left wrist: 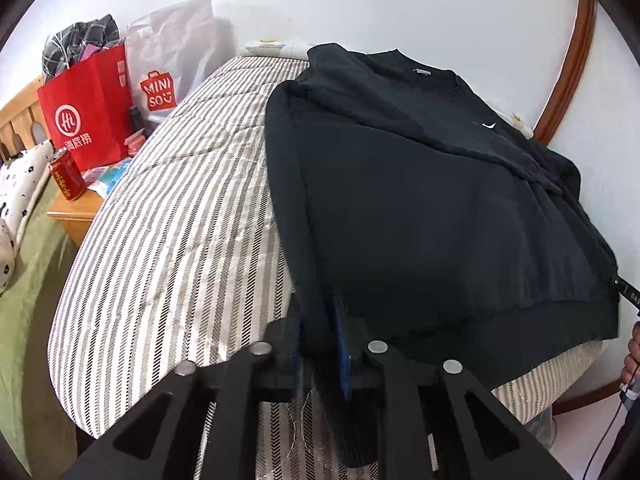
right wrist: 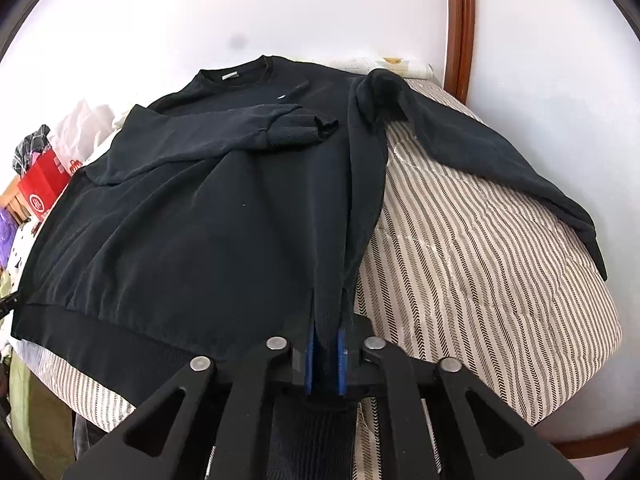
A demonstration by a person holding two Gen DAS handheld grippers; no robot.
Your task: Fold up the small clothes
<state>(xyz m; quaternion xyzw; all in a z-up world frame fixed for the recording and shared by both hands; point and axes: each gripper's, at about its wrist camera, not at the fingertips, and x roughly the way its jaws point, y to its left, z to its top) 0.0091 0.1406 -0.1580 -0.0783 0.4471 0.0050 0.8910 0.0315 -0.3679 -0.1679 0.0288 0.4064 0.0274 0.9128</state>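
Your one black sweatshirt [left wrist: 420, 200] lies face up on the striped mattress [left wrist: 172, 216], its long axis running away from you: the collar points to the white wall at the far end and the ribbed hem lies nearest you, along the mattress edge. In the right wrist view one sleeve [right wrist: 248, 128] is folded across the chest, cuff towards the middle, while the other sleeve [right wrist: 492, 160] stretches out over the bare stripes to the right.

You hold two grippers, both tilted downward over the near edge. Your left gripper [left wrist: 320, 328] has its blue pads drawn close together with the left corner of the hem pinched between them; the cloth hangs down below the fingers. Your right gripper [right wrist: 326, 344] is likewise closed on the right side of the hem, a fold of black fabric clamped between its pads and rising up from them in a taut ridge. Part of a hand [left wrist: 634, 350] shows at the right border of the left wrist view.

Beside the mattress, on a small wooden table [left wrist: 74, 210], stand one red paper bag [left wrist: 90, 112], one white bag [left wrist: 168, 68] and one red can [left wrist: 66, 180].
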